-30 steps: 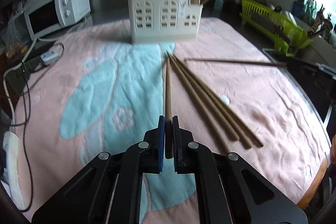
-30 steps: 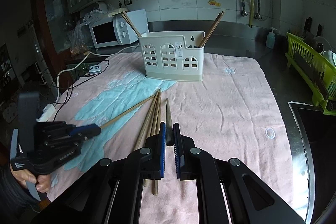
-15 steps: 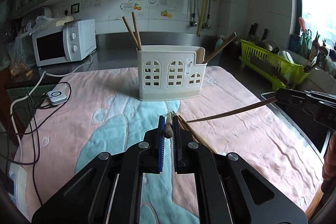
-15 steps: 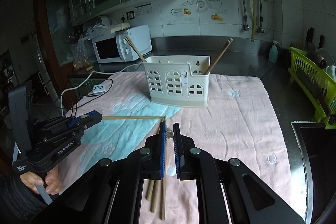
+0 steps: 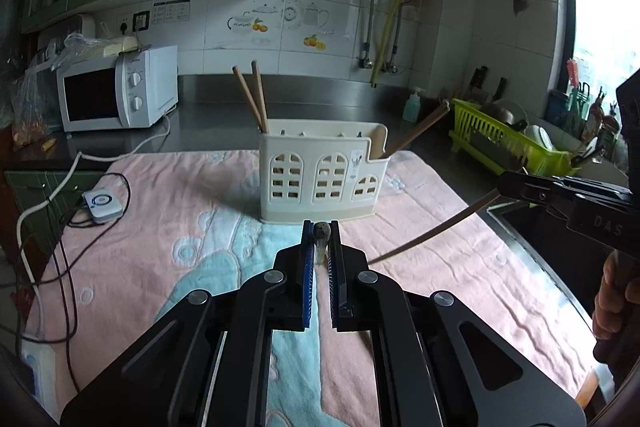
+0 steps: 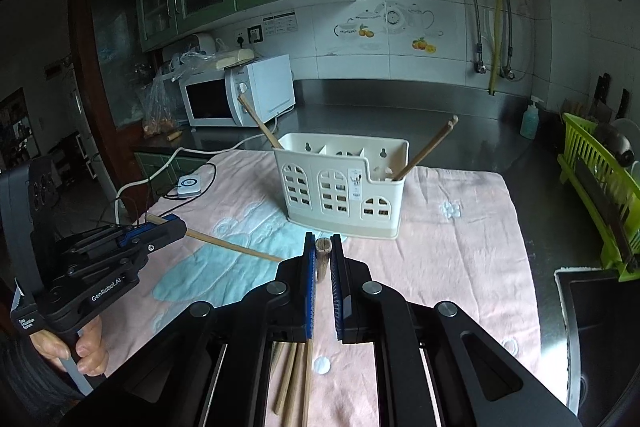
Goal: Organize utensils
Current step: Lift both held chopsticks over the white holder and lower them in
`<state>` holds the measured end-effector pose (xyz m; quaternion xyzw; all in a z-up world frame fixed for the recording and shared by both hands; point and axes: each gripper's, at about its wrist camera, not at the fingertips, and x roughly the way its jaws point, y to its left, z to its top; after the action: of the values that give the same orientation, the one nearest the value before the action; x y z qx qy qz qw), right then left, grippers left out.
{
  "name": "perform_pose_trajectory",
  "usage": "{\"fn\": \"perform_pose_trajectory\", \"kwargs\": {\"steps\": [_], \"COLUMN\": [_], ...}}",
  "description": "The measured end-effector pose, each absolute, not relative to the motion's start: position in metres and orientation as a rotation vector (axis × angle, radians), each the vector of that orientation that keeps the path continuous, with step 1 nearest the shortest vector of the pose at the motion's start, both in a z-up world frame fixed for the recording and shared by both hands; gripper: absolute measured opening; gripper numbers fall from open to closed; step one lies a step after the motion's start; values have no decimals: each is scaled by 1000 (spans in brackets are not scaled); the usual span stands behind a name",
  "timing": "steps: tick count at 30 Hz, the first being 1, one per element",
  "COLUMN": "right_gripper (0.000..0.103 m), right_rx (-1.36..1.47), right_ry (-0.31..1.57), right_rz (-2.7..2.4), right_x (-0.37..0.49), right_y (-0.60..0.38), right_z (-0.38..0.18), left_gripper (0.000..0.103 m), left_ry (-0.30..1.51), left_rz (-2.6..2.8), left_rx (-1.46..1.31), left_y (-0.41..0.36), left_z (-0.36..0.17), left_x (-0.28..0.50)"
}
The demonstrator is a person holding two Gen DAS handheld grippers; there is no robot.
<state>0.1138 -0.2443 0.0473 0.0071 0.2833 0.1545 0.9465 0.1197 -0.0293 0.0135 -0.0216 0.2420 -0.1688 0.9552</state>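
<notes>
So we've got a chopstick in each tool right now. Our left tool [image 5: 321, 233] is pinching one chopstick [image 5: 321, 231] between its blue pads, butt end pointing at the camera; in the right wrist view that same stick [image 6: 236, 245] runs from the left tool [image 6: 168, 227] out over the pink and teal towel [image 6: 440, 259]. Our right tool [image 6: 322, 247] is clamped on a second chopstick [image 6: 322, 247] the same way, and from the left wrist view it [image 5: 436, 231] slants down from the right tool [image 5: 508, 187] toward the towel. More loose chopsticks [image 6: 294, 379] lie on the towel under our right tool. Further out, the cream utensil holder [image 5: 320, 175] stands upright on the towel, with two chopsticks [image 5: 252, 99] leaning out of its left end and more leaning out of the low right compartment [image 5: 416, 133]. Beyond that on the desk sit a white microwave [image 5: 116, 93] and a green dish rack [image 5: 508, 143].
</notes>
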Motion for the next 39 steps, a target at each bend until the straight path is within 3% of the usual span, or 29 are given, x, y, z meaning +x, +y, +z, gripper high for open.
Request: {"fn": "perform_pose_trajectory", "kwargs": {"steps": [16, 29, 39], "right_gripper": [7, 7, 7], "right_rx": [-57, -79, -69], "right_ry": [519, 392, 397], "right_rz": [310, 241, 224], "right_x": [148, 193, 245], "right_y": [-249, -258, -255], "right_z": [110, 175, 161], "left_gripper": [5, 5, 5], "left_ry": [375, 189, 177], "left_rz": [-367, -311, -243], "left_rx": [-23, -46, -73], "left_y": [-44, -46, -44], "left_z": [84, 175, 171], "left_x": [147, 202, 261]}}
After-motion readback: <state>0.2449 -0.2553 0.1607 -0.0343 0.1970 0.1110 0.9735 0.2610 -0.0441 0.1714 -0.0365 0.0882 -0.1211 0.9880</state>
